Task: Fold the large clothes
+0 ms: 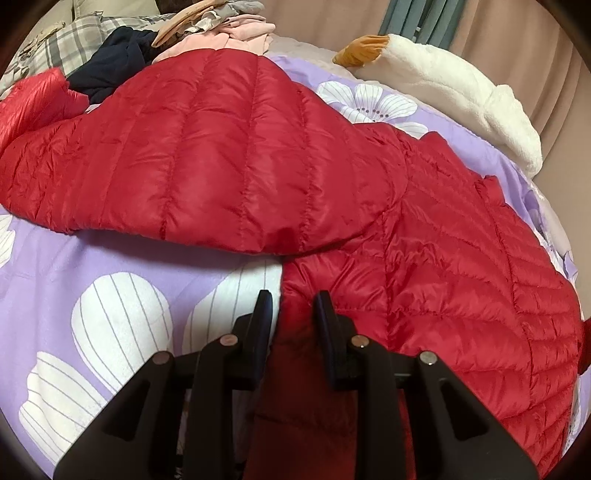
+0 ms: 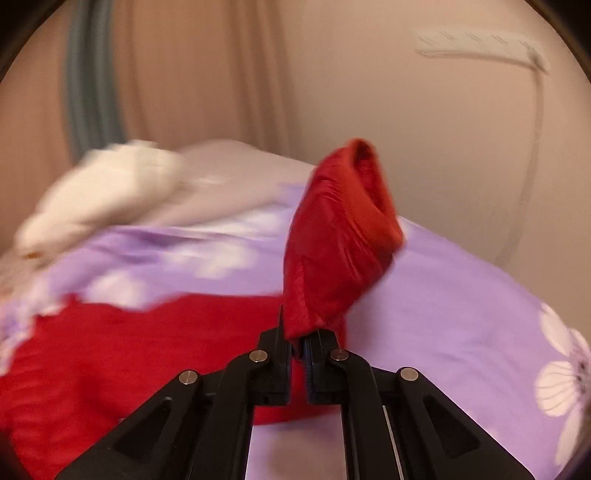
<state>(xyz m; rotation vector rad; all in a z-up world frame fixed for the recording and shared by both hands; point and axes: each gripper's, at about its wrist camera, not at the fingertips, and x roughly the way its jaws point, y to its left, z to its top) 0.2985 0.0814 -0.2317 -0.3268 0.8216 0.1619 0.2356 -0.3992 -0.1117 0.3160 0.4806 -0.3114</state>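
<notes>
Left wrist view: a red quilted down jacket (image 1: 229,155) lies spread on a bed cover (image 1: 122,317) of lilac cloth printed with large white flowers. One sleeve or panel runs across the upper half of the picture from the left, and the body fills the right side down to the lower edge. The left gripper (image 1: 291,306) has its two black fingers (image 1: 263,314) close together on a narrow fold of the jacket's edge, which runs up between them, so the tongs pinch the red fabric. Behind the jacket, at the top left, sits a heap of other clothes (image 1: 122,55): dark navy, pale pink and a grey check, with a wooden hanger (image 1: 184,22) on top. At the upper right a white plush toy (image 1: 454,85) with an orange tip lies along the bed's far side, before beige curtains (image 1: 517,37).

Right wrist view: the picture is blurred. The right gripper (image 2: 298,343) has its tongs pressed almost together, nipping a bunched end of the same red jacket (image 2: 340,236), which stands up from the fingertips like a small cone with an open mouth at its top. More of the jacket lies low at the left on the lilac cover (image 2: 461,314). The white toy (image 2: 103,192) is smeared at the left, and a pale wall (image 2: 406,110) stands behind
</notes>
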